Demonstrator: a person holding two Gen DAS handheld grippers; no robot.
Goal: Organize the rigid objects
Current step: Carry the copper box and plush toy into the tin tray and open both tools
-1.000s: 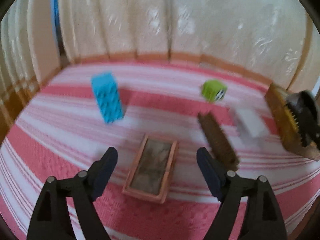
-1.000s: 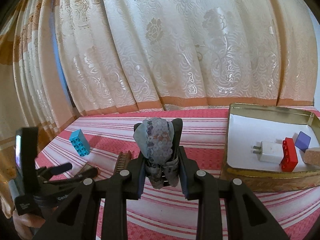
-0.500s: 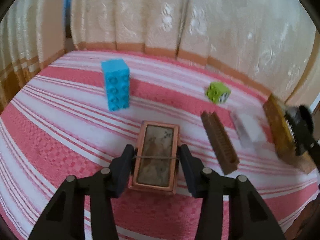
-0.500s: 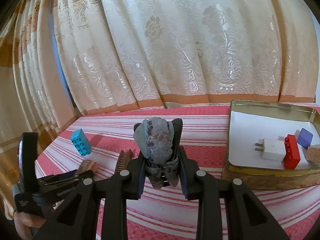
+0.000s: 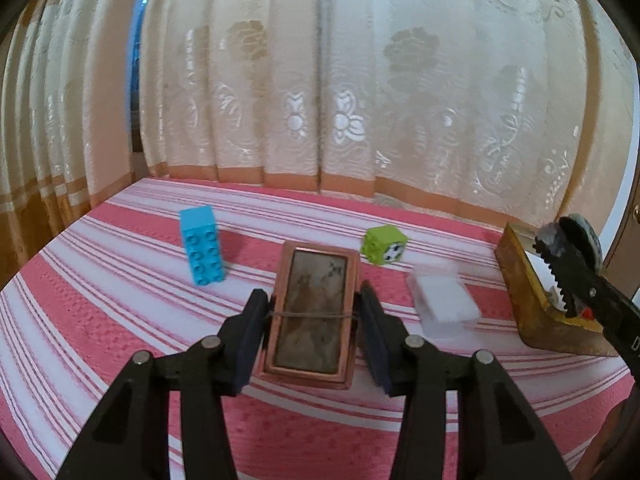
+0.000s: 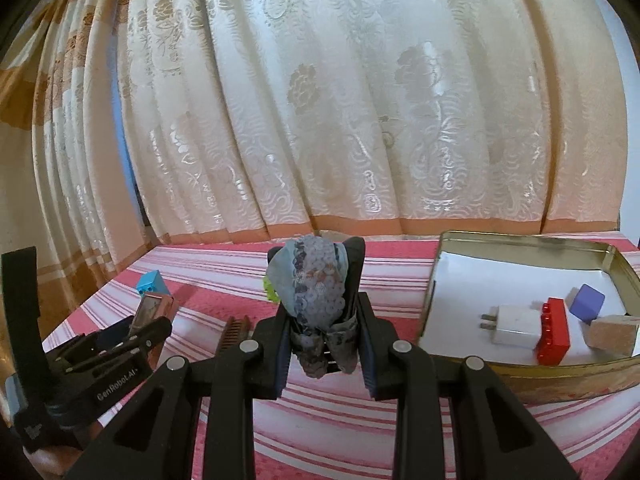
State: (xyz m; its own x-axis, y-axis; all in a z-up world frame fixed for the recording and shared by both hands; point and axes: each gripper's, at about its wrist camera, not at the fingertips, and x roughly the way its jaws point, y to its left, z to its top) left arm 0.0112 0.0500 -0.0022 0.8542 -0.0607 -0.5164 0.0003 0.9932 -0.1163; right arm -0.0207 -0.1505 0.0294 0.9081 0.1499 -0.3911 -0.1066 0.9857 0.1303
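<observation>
My left gripper (image 5: 314, 316) is shut on a small copper-framed picture box (image 5: 316, 304) and holds it tilted up above the striped cloth; it also shows in the right wrist view (image 6: 152, 308). My right gripper (image 6: 320, 316) is shut on a grey sequined hair claw clip (image 6: 316, 304), held above the cloth left of the gold tin tray (image 6: 436, 280). A blue brick (image 5: 202, 250), a green cube (image 5: 384, 246) and a clear plastic box (image 5: 442, 302) lie on the cloth.
The tin tray holds a white charger (image 6: 512, 324), a red brick (image 6: 554, 330), a purple cube (image 6: 588, 302) and a cork block (image 6: 612, 334). A brown comb (image 6: 232, 334) lies on the cloth. Curtains hang close behind the table's far edge.
My left gripper closed on the picture box and lifted it off the cloth, tilting upward. The right gripper with the claw clip has barely moved.
</observation>
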